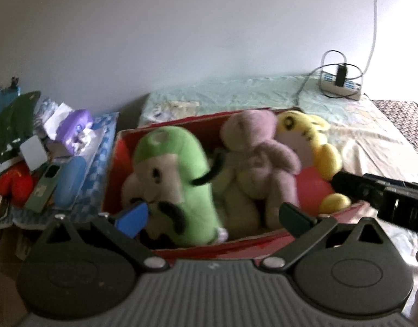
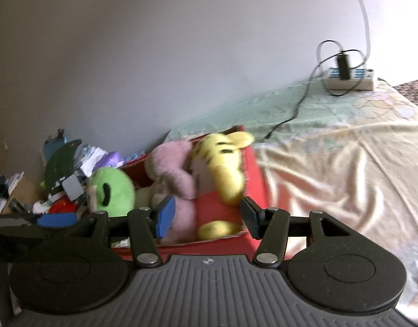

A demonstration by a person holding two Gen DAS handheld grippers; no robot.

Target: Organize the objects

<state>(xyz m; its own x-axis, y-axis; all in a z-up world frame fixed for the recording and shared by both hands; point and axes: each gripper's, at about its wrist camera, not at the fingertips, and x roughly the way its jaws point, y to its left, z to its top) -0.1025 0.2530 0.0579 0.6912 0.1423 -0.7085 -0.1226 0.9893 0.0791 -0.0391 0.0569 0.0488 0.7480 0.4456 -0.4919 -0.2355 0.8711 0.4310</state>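
Note:
A red cardboard box [image 1: 203, 248] sits on the bed and holds three plush toys: a green one [image 1: 176, 179] at the left, a pink one [image 1: 260, 158] in the middle and a yellow tiger in red [image 1: 315, 147] at the right. My left gripper [image 1: 214, 216] is open and empty, just above the box's near edge. My right gripper [image 2: 207, 218] is open and empty over the box's right end [image 2: 252, 179], near the yellow tiger [image 2: 225, 169]. The pink plush [image 2: 173, 174] and green plush [image 2: 113, 190] lie to its left. The right gripper's body shows at the right in the left wrist view [image 1: 383, 196].
A cluttered heap lies left of the box: a purple tissue pack [image 1: 75, 130], a blue case [image 1: 69, 182], a phone [image 1: 44, 188] and a red item [image 1: 15, 182]. A power strip [image 1: 341, 85] with cables sits on the bed by the wall. Rumpled sheet [image 2: 331, 163] spreads right.

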